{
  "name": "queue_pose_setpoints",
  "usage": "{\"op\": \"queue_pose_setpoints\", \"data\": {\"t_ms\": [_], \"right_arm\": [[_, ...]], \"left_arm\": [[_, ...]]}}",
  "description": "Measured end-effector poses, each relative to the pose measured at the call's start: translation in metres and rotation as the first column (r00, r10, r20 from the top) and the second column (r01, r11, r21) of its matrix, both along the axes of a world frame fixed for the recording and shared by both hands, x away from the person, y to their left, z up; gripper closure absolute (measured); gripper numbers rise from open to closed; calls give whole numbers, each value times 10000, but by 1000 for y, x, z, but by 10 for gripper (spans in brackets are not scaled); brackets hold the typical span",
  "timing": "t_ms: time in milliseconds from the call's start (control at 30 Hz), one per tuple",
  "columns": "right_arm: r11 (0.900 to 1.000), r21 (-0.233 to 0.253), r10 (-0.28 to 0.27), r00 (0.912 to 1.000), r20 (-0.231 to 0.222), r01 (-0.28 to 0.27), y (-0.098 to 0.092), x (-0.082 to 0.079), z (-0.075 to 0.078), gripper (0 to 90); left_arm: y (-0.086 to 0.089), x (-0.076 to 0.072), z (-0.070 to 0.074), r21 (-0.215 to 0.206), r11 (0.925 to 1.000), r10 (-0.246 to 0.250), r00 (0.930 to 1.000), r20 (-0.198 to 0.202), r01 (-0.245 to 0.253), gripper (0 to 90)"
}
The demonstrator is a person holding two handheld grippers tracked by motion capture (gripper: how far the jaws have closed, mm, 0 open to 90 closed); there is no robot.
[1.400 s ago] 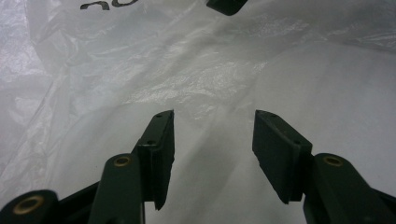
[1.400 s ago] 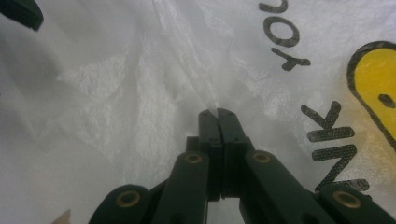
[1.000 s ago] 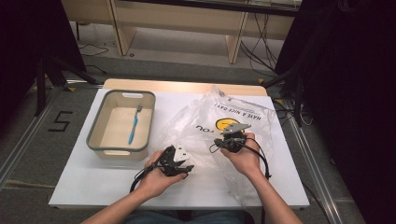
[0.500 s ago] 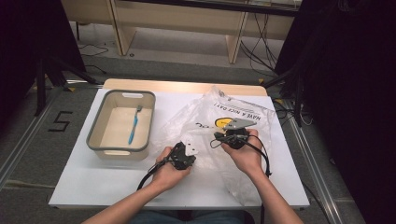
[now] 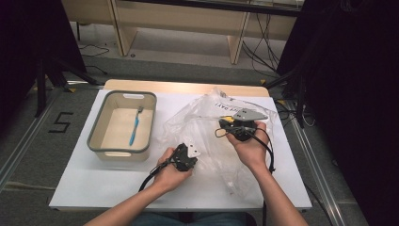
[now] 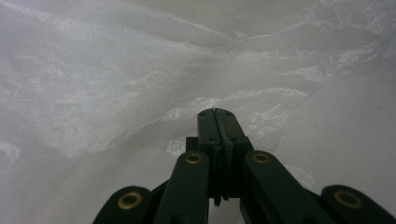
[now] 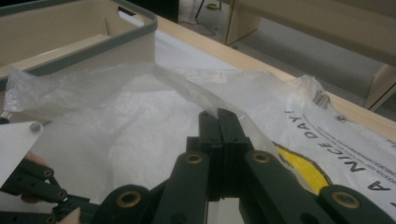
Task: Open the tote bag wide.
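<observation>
A clear plastic bag (image 5: 202,122) with a yellow smiley and black print lies crumpled on the white table (image 5: 94,188). My right gripper (image 5: 222,127) is shut on a raised fold of the bag's upper layer (image 7: 154,79) and holds it off the table; its jaws (image 7: 218,112) are pressed together. My left gripper (image 5: 190,153) is at the bag's near left edge. Its jaws are closed, and the film's creases (image 6: 116,84) run together at the tip (image 6: 215,112), so it looks shut on the film.
A beige bin with a grey rim (image 5: 96,141) stands on the left of the table, a blue toothbrush (image 5: 135,125) lying inside it. Its near corner (image 7: 93,42) is just beyond the bag. Cables trail from both grippers toward the front edge.
My left gripper has moved forward and right from the bare table onto the bag's edge. The right gripper has stayed in place with the fold.
</observation>
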State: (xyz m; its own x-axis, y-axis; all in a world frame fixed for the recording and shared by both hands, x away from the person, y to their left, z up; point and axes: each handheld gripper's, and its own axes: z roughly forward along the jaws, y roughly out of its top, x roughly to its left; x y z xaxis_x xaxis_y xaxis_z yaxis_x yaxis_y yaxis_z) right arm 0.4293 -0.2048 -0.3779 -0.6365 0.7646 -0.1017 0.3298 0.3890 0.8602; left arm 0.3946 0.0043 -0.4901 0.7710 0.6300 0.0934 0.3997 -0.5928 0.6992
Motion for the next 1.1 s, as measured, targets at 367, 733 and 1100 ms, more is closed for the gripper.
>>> {"op": "queue_pose_setpoints", "data": {"t_ms": [367,733,1100], "right_arm": [[9982,468,-410,9972,623,381,-6,6,16,900],[9973,575,-502,9953,822,456,-2,9,19,900],[9979,532,-401,9958,819,358,0,10,18,900]], "left_arm": [[0,-1,0,135,9999,-62,10000,41,61,894],[0,-1,1,194,9998,-103,9999,100,101,893],[5,-2,7,-266,9996,56,9994,350,-47,825]]}}
